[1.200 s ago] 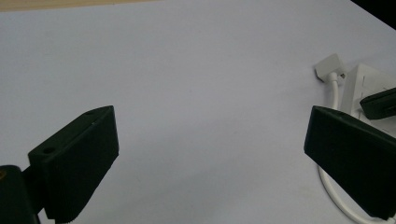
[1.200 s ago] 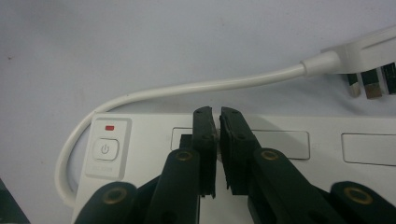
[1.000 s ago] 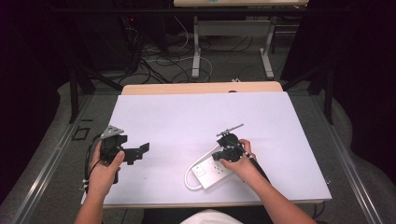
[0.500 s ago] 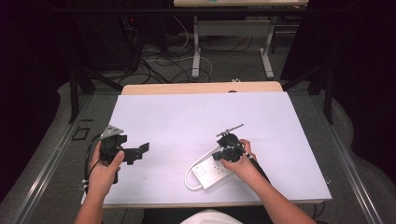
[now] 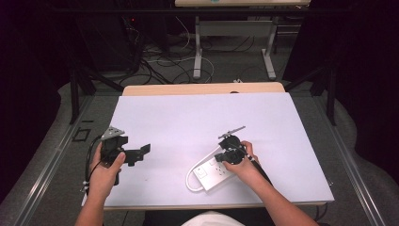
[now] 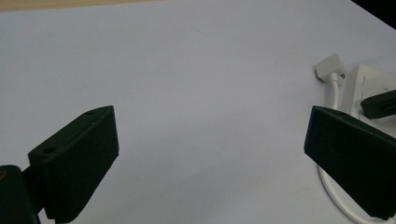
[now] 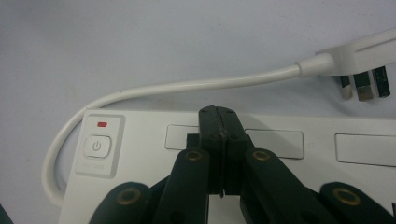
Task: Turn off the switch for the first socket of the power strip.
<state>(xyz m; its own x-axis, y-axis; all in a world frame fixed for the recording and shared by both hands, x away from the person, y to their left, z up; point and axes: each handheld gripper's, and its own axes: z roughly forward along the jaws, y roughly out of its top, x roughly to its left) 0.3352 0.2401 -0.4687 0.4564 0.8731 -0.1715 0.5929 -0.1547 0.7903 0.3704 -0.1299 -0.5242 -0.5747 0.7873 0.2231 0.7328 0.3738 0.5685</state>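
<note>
Hardly anything has shifted since the earlier frame; the right gripper's jaws have just been closing and are now pressed together, empty, over the power strip. The left gripper is held wide apart. The light strip could be nudged sideways if pressed off-centre

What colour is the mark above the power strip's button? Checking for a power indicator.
Red, clearest in the right gripper view.

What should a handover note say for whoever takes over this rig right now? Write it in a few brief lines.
Right gripper: shut, nothing between the jaws, tips over the power strip beside its switch.
Left gripper: open, empty, over bare table left of the strip.
Strip lies near the front edge; its plug lies loose on the table, cord curling round.
Done: right gripper brought to the strip.
Left: probably press the switch; whether the tips touch the strip cannot be told.
</note>
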